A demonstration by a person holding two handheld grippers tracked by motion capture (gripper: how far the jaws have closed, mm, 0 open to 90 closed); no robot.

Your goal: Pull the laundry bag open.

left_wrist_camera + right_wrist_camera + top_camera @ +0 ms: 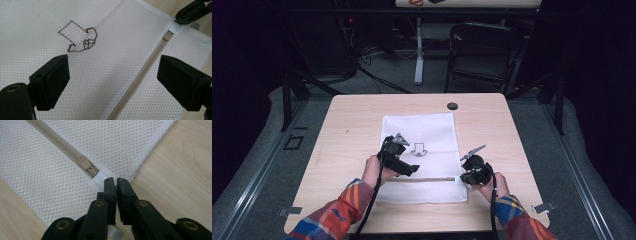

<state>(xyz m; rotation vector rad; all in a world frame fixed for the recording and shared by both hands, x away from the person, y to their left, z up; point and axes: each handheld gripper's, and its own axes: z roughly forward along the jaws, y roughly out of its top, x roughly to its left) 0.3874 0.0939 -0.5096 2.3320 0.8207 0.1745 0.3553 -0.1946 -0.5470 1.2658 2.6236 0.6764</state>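
Note:
A white mesh bag (432, 130) lies flat on the wooden table (357, 125), with a brown stitched arrow mark (77, 40) on it. Its beige zipper (140, 80) runs across the near part, and the slider (86, 165) sits at the right end. A white pull tab (100, 178) leads from the slider into my right gripper (115, 181), which is shut on it at the bag's right corner (464, 177). My left gripper (113, 67) hovers open over the mesh, one jaw on each side of the zipper, with nothing gripped (409, 170).
A small black round object (452, 106) rests near the table's far edge. Beyond the table stands a dark folding chair (482, 50). Bare wood surrounds the bag on all sides. Plaid sleeves (337, 212) come in from the near edge.

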